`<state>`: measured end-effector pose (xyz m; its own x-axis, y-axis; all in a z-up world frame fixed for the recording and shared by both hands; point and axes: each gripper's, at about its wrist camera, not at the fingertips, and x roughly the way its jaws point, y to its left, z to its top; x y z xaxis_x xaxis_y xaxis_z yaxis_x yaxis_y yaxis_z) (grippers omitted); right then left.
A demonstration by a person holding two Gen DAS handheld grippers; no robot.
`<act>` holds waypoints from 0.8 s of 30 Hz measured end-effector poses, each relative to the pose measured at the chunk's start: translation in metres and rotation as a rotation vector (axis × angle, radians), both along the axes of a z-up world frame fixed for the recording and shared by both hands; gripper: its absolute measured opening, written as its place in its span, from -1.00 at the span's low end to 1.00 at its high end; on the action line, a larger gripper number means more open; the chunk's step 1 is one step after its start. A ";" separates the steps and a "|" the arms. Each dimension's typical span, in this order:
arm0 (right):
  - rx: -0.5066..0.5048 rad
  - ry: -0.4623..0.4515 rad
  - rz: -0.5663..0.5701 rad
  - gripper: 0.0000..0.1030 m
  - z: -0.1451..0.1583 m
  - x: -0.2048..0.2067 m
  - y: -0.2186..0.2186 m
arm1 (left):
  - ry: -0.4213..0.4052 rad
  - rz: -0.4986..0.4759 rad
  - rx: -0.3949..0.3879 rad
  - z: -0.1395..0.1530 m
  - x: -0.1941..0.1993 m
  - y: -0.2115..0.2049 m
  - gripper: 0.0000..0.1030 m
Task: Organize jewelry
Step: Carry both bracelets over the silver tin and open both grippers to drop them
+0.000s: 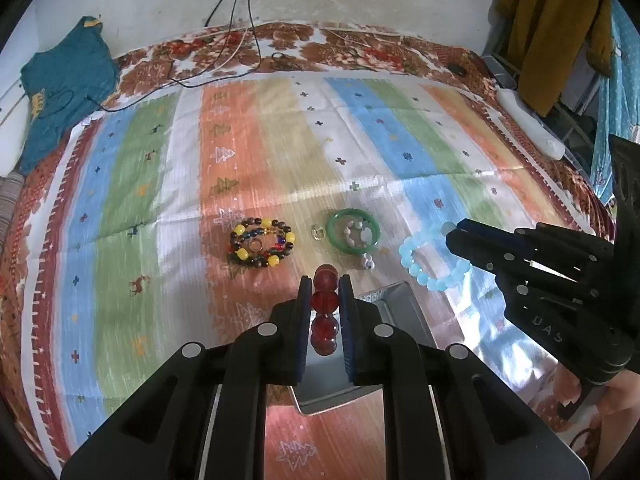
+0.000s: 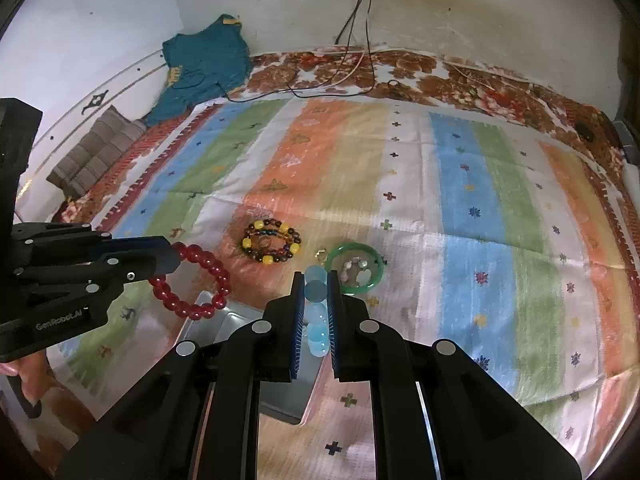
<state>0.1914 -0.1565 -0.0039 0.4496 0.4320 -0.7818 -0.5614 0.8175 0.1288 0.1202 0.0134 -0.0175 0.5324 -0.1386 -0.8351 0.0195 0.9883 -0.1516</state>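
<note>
Red bead bracelet (image 2: 192,284): clamped between the fingers of the left tongs (image 1: 325,300), which are closed onto its beads; it hangs in the air above the near left part of the metal tray (image 2: 208,320). Pale blue bead bracelet (image 1: 434,260): clamped the same way by the right tongs (image 2: 316,300), closed on it, held over the tray's right side.

Metal tray: grey, shallow, lying on the striped cloth (image 2: 460,208) directly below both tongs. Taking the tray as landmark, the multicoloured bead bracelet (image 2: 271,242) with yellow, brown and blue beads lies beyond it; a small ring sits inside that coil. To the right of that, also beyond the tray, lies a small gold-toned ring (image 2: 320,255), then the green bangle (image 2: 355,266), which encloses several small pale pieces. One more small white piece (image 1: 368,263) lies just outside the bangle on the tray's side.

Writing: "GenRobot.AI" reads on the body of the left tongs in the right wrist view; letters "DAS" are legible on the right tongs in the left wrist view.

Surroundings: the striped cloth covers a floral-patterned bed. Far beyond the tray, black and white cables (image 2: 360,56) trail from the wall; a teal garment (image 2: 204,60) lies at the far left corner. A mustard garment (image 1: 556,20) hangs at far right
</note>
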 end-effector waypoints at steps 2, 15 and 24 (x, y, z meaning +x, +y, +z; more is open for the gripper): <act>0.001 0.003 0.003 -0.77 0.000 -0.003 0.000 | 0.002 -0.001 -0.001 -0.001 -0.003 0.000 -0.75; -0.007 0.012 0.031 -0.77 -0.003 -0.024 0.000 | -0.012 -0.002 -0.001 0.000 -0.022 -0.002 -0.75; 0.000 0.032 0.041 -0.77 -0.005 -0.034 -0.005 | -0.007 -0.008 -0.015 0.000 -0.032 -0.003 -0.74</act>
<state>0.1576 -0.1610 -0.0093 0.4064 0.4496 -0.7954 -0.5900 0.7939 0.1472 0.0884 0.0100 -0.0176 0.5368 -0.1553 -0.8293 0.0290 0.9857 -0.1659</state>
